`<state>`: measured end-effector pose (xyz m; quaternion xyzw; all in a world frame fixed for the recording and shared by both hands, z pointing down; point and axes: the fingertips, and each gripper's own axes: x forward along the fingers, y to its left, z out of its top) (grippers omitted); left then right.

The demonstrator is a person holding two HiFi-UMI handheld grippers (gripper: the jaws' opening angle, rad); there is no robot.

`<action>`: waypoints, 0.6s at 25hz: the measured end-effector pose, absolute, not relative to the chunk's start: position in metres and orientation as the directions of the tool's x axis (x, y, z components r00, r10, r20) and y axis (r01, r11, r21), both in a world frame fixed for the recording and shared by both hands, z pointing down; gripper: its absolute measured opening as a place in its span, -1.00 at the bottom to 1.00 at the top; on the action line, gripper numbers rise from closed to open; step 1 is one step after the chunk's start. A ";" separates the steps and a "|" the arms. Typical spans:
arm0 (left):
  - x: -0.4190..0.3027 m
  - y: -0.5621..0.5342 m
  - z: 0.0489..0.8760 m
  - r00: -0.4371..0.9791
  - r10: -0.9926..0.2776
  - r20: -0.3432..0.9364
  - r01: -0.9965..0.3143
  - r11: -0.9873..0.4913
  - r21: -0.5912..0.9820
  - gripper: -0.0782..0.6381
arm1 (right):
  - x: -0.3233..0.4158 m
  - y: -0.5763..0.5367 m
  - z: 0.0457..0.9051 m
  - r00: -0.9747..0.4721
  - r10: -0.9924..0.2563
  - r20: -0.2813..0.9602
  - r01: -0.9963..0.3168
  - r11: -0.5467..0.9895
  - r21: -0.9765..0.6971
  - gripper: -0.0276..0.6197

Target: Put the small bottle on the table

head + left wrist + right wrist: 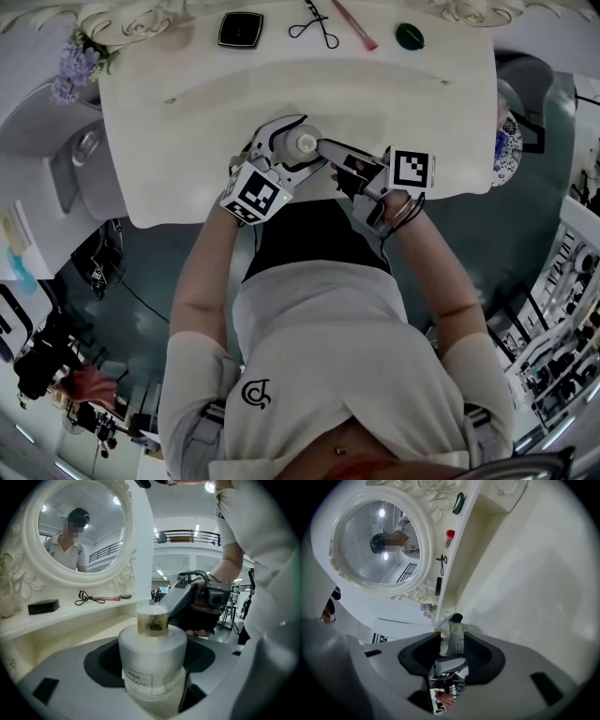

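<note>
The small bottle (303, 143) has a frosted white body (152, 663) and a clear, gold-tinted cap (152, 620). It stands upright between the jaws of my left gripper (284, 152), which is shut on its body, just above the near part of the white dressing table (375, 103). My right gripper (325, 148) reaches in from the right. In the right gripper view its black pads (425, 654) sit against both sides of the cap (452, 632). Whether the bottle's base touches the table is hidden.
On the raised back shelf lie a black compact (241, 29), a black looped tool (314, 23), a pink-handled brush (354, 23) and a green dish (410, 36). A round ornate mirror (77, 531) stands behind. Purple flowers (80, 61) sit at the far left.
</note>
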<state>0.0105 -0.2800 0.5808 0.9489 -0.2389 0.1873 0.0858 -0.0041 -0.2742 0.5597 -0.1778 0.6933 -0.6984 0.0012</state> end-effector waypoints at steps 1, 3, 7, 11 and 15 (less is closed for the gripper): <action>0.011 -0.280 0.584 0.809 -0.418 0.413 -0.482 -0.874 0.059 0.19 | -0.004 -0.274 0.562 -0.935 -0.248 0.253 -0.252 -0.036 -0.967 -0.43; 0.011 -0.279 0.592 0.793 -0.414 0.446 -0.476 -0.879 0.031 0.19 | -0.001 -0.273 0.569 -0.927 -0.245 0.282 -0.281 -0.039 -0.959 -0.49; 0.010 -0.279 0.598 0.783 -0.423 0.456 -0.483 -0.875 0.018 0.19 | 0.001 -0.271 0.578 -0.918 -0.243 0.314 -0.312 -0.048 -0.949 -0.52; 0.012 -0.277 0.596 0.784 -0.432 0.446 -0.491 -0.871 0.021 0.19 | -0.003 -0.273 0.574 -0.923 -0.253 0.289 -0.286 -0.049 -0.957 -0.55; 0.008 -0.272 0.600 0.803 -0.370 0.466 -0.460 -0.883 0.092 0.20 | -0.005 -0.269 0.579 -0.918 -0.232 0.320 -0.314 -0.064 -0.947 -0.57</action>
